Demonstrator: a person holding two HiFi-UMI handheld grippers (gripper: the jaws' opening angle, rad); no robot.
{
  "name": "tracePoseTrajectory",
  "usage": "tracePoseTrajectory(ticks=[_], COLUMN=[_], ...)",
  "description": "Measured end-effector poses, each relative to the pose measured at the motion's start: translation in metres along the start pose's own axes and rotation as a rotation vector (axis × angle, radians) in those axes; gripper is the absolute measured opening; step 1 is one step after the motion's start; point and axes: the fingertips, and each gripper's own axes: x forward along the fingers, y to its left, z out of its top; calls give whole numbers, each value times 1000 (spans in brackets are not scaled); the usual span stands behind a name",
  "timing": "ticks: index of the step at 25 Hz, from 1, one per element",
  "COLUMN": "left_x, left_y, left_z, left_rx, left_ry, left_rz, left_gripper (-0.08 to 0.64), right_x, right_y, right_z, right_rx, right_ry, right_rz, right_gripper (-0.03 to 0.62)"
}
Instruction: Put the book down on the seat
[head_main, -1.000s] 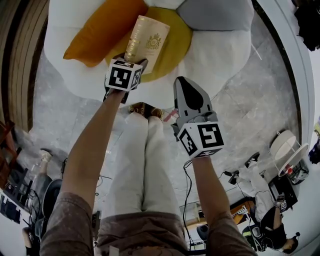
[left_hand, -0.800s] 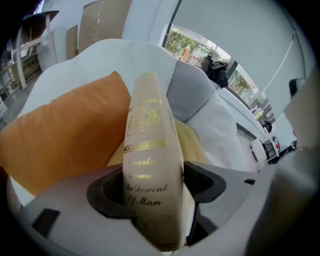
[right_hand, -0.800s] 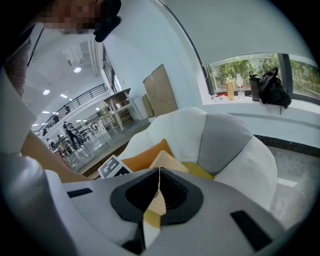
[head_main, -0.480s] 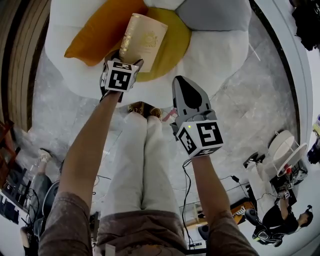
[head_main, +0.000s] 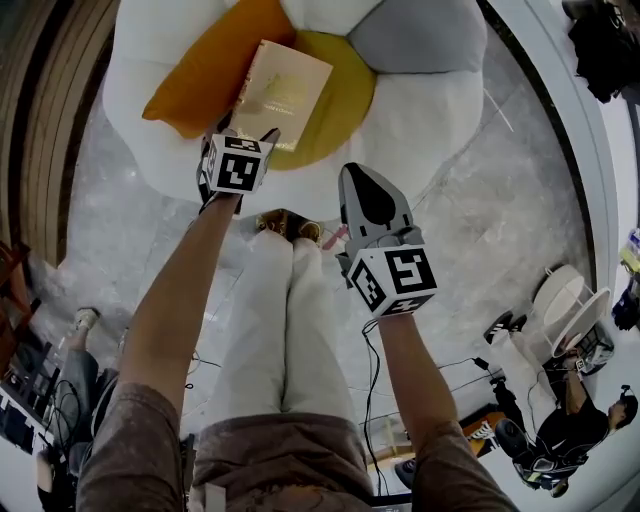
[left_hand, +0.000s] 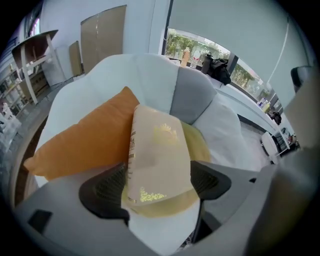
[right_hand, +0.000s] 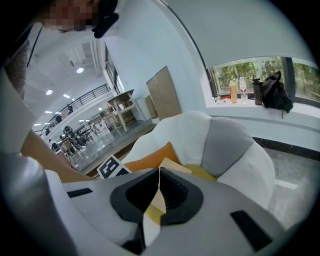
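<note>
A cream book (head_main: 282, 92) with gold print lies on the yellow seat cushion (head_main: 340, 100) of a white flower-shaped chair (head_main: 430, 110), its left edge against an orange pillow (head_main: 205, 75). My left gripper (head_main: 243, 135) is at the book's near end. Its jaws are opening. In the left gripper view the book (left_hand: 157, 160) rests between the two dark pads (left_hand: 107, 192), and neither pad touches it. My right gripper (head_main: 360, 172) hovers over the chair's front edge, shut on nothing, with its jaws (right_hand: 159, 195) meeting in a thin line.
The chair has a grey back petal (head_main: 420, 35). The person's legs (head_main: 290, 300) and shoes (head_main: 290, 222) stand just before the chair on a marble floor. A white stand (head_main: 575, 300) and a seated person are at the lower right. Wood panelling runs down the left.
The book, held tilted above the seat a second ago, has come down flat on the yellow cushion. The left jaws have spread and let it go. The right gripper has hardly moved.
</note>
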Motion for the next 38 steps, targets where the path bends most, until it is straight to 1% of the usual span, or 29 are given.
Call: tracePoseTrajectory(ticks=[4,5,6,9,10,11,12,13,15,20,23,27,31,34,36,38], left_x=[-18,-25,-32,-58,-66,-75,-84,-94,-114,-174,-215,-281,-351,-407,-441,-474], left_y=[-11,-15,-18,-29,-31,-33,-35,-37,-43,-61,-75,-92,-113,-134,-148,-161], left_z=[13,17,20,32,37,40,43,46,52,68,82,108,134,150,160,166], left_rx=[-2,8,20,38,36,33,30,27,11,-62,-63,-16,53,105,138,181], left_ry=[-10,-11,-14,-29,-31,-30,-28,-26,-29,-54,-74,-139,-245,-313,-370,-433], left_rz=[-20,-22,-21,-18,-16,-13,-10,-11,-15,-18,-38,-73,-110,-136,-143,-136], left_gripper=[397,381,332,153,119,59,23,7,6,6,5,5,5,5,5,5], right_x=[-9,-11,-15,-27,-31,-36,-42,-48,-60,-93,-118,-152,-183,-208,-226,-245], right_y=[10,13,16,25,28,32,36,40,47,67,77,92,111,126,134,143], right_z=[11,14,17,29,34,39,44,49,62,85,97,122,150,172,188,200], right_rx=[-2,-4,-6,-17,-22,-25,-27,-25,-16,-3,-10,-29,-56,-94,-125,-151], right_ry=[-7,-8,-8,-8,-7,-5,-3,-1,-2,7,12,-4,-34,-65,-92,-120], right_rz=[8,10,13,20,23,26,29,32,40,74,87,90,101,123,138,149], right_gripper=[21,21,21,21,21,21,21,21,21,21,21,21,21,21,21,21])
